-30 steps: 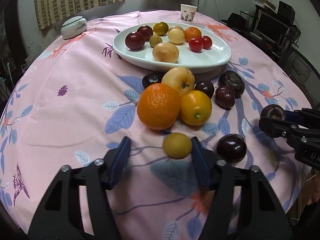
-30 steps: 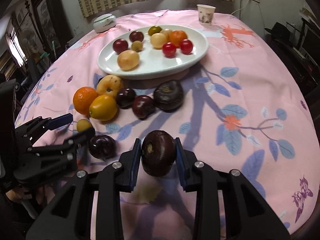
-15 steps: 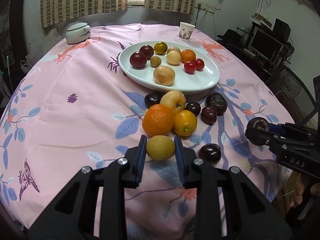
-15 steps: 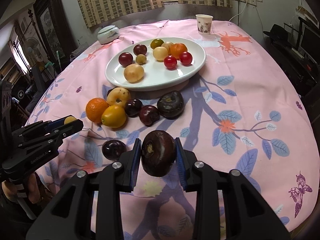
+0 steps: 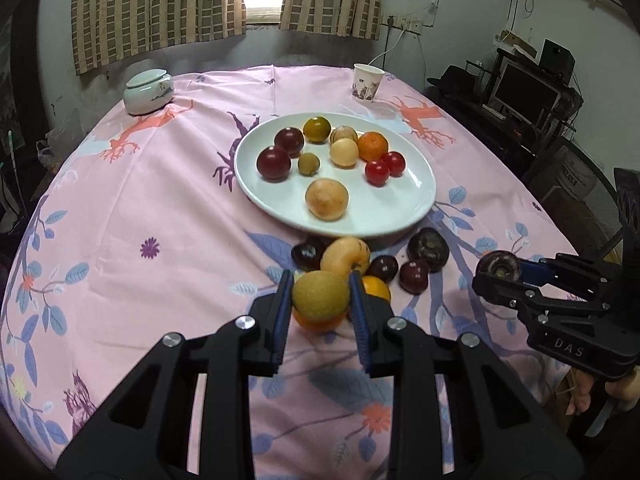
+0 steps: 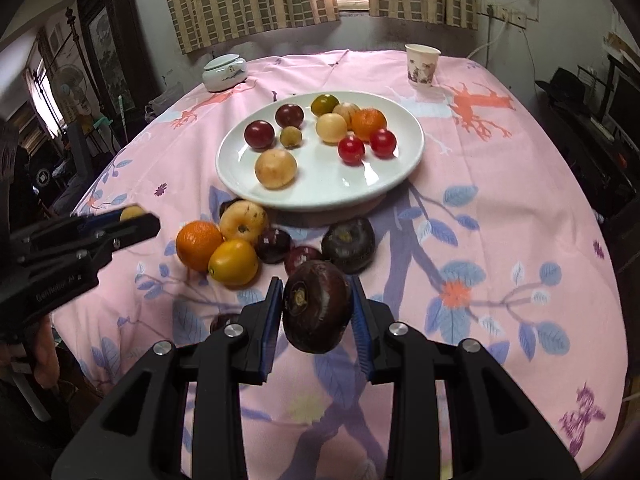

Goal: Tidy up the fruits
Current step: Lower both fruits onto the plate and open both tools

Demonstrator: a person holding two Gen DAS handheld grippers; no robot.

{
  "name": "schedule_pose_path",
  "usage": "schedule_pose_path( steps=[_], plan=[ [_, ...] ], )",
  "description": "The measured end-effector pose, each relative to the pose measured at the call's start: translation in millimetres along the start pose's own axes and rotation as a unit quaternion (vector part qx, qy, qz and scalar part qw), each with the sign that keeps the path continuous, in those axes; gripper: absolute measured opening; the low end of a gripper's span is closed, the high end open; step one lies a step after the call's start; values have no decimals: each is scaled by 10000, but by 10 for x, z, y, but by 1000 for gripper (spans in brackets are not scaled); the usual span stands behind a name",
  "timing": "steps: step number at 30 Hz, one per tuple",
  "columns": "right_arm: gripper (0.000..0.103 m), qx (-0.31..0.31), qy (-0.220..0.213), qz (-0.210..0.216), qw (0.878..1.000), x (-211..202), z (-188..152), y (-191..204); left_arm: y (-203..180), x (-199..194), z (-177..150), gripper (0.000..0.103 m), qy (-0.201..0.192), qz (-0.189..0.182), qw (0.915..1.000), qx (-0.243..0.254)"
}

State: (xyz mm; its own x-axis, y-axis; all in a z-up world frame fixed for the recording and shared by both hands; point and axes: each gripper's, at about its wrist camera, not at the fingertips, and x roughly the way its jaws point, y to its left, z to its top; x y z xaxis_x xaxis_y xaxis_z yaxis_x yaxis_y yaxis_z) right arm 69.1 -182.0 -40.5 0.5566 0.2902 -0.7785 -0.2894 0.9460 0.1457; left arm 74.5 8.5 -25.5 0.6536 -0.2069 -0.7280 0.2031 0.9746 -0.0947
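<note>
My left gripper (image 5: pixel 320 300) is shut on a small yellow-green fruit (image 5: pixel 320 294) and holds it above the cloth. My right gripper (image 6: pixel 318 308) is shut on a dark purple fruit (image 6: pixel 318 306), also lifted off the table. A white oval plate (image 5: pixel 400 208) further back carries several fruits: dark red, green, pale yellow, orange and two red ones. In front of the plate lies a loose cluster: an orange (image 6: pixel 199 245), a yellow-orange fruit (image 6: pixel 233 262), a pale apple-like fruit (image 6: pixel 243 221) and several dark purple fruits (image 6: pixel 349 243). The right gripper (image 5: pixel 496 270) shows at the right of the left wrist view.
A pink flowered cloth (image 5: pixel 140 208) covers the round table. A lidded white jar (image 5: pixel 148 92) stands at the back left and a paper cup (image 5: pixel 368 82) at the back right. Shelves with a monitor (image 5: pixel 524 88) stand beyond the table's right edge.
The left gripper closed on the yellow-green fruit and lifted it off the cloth. The right gripper rose with the dark purple fruit still held. Both views now look from higher.
</note>
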Motion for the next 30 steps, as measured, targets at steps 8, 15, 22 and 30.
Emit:
schedule_pose_path(
  steps=[8,15,22,30],
  plan=[
    [33,-490,96,210,9985,519,900,134,209,681,837,28,322,189,9992,-138],
    [33,-679,344,27,9971,1119,1363,158,331,1125,1090,28,590,147,9977,-294],
    [37,-631,400,-75,9972,1295,1450,83,385,1242,1200,33,612,112,9975,-336],
    [61,-688,21,-552,9961,834,1425,-9,394,775,1260,72,50,167,9989,-430]
  ],
)
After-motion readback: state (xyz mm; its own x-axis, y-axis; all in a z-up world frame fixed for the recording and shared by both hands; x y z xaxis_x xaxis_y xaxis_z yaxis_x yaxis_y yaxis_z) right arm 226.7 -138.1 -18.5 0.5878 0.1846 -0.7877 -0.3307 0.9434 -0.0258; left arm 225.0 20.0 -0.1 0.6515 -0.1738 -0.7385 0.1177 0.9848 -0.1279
